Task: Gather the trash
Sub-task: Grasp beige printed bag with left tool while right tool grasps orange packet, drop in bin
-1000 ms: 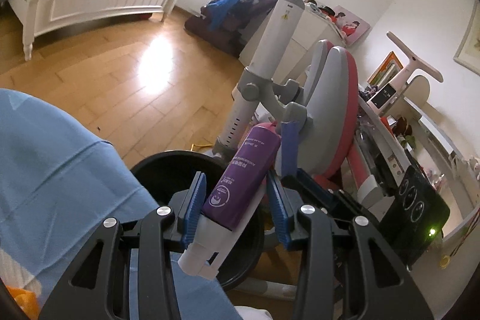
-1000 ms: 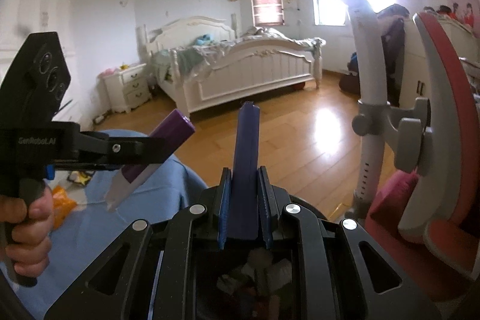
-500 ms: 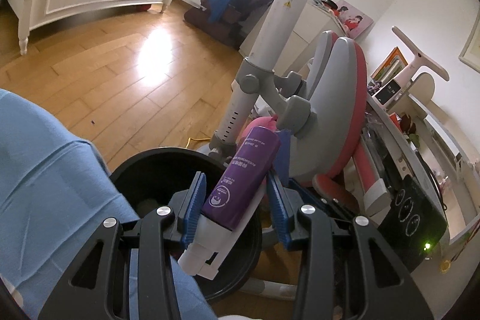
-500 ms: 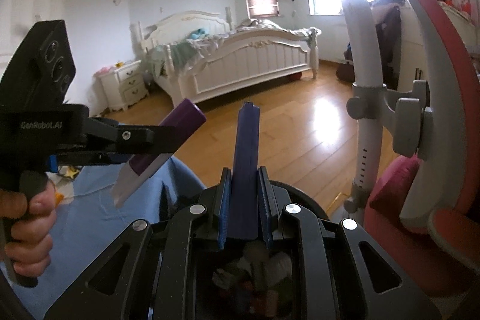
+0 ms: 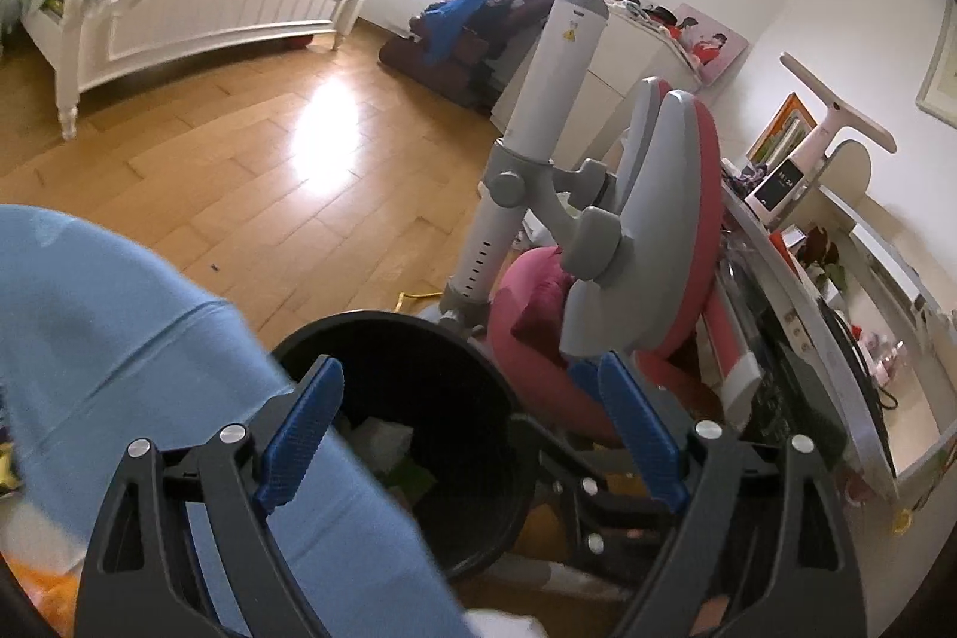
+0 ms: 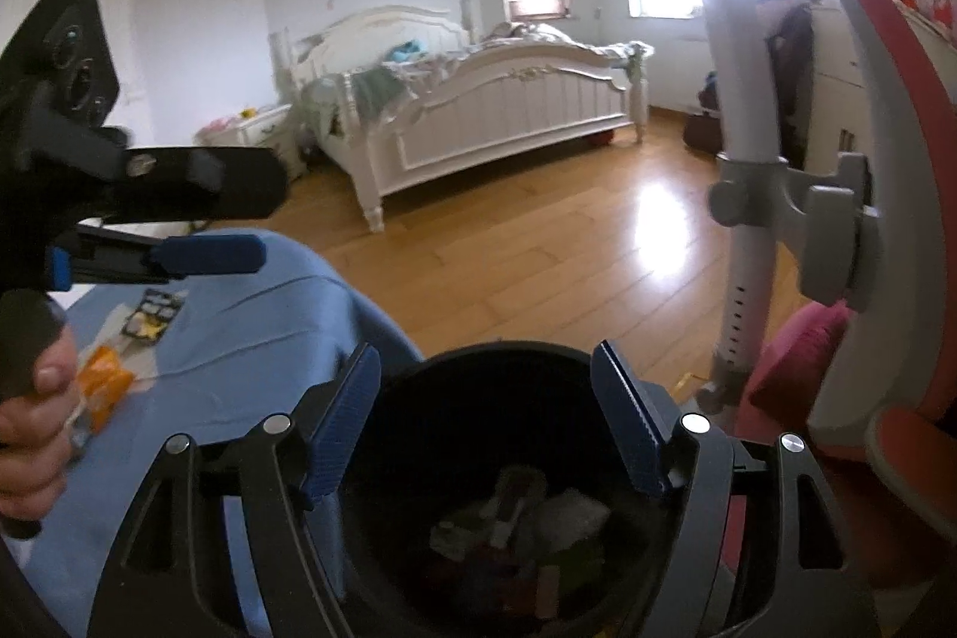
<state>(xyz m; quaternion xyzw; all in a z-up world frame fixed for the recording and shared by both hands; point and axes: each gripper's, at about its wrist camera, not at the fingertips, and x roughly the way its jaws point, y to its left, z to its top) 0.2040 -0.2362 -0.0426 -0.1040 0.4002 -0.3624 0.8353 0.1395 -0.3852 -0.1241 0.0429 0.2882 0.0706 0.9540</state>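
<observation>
The black trash bin (image 6: 496, 464) is sitting at six o'clock in your right wrist view, right under the right gripper (image 6: 485, 420), and scraps of paper and wrappers are lying in a heap at its bottom. You are opening both sets of jaws over it, with nothing between the blue pads. The left gripper (image 5: 472, 435) is hovering over the bin's rim with its fingers spreading wide and empty. So, judging from this, both drops look finished. At nine o'clock, on the blue cloth (image 6: 251, 333), an orange wrapper (image 6: 103, 385) and a small dark packet (image 6: 152, 316) are waiting, so you are probably going back there.
</observation>
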